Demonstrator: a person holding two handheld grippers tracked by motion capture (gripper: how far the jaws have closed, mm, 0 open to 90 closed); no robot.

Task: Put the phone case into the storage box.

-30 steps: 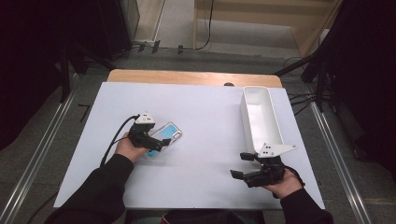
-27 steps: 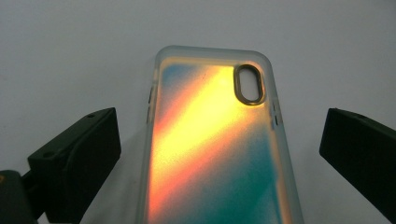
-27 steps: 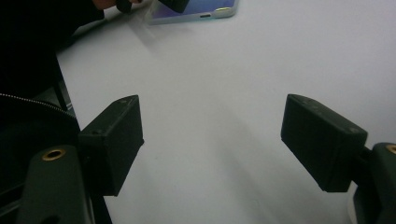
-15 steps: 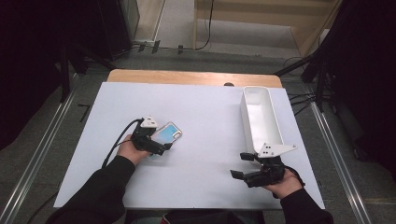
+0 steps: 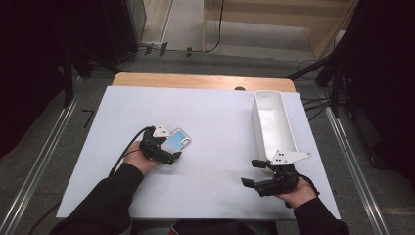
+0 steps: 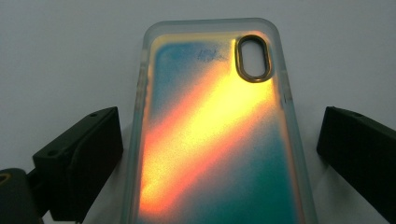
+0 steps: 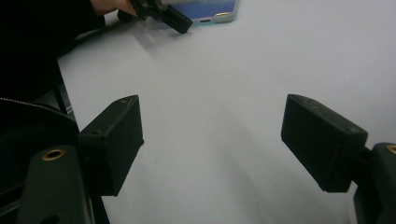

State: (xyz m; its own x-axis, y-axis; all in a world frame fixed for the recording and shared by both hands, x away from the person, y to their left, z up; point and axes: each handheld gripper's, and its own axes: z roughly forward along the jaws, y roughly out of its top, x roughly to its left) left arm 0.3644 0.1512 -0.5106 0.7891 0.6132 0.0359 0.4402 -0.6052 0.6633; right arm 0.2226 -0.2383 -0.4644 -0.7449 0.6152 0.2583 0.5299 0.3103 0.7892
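A phone case with an orange and teal sheen lies flat on the white table, left of centre. My left gripper is open around its near end. In the left gripper view the case lies between the two jaws with a gap on each side, its camera cutout at the far end. My right gripper hovers open near the table's front right with nothing between its jaws. The right gripper view looks across bare table to the left gripper and the case.
A long white bin stands along the table's right side, just beyond the right hand. A wooden strip runs along the table's far edge. Both forearms in dark sleeves come in from the front edge.
My left gripper has slid a little to the right, farther along the phone case. The case and the right gripper have kept still.
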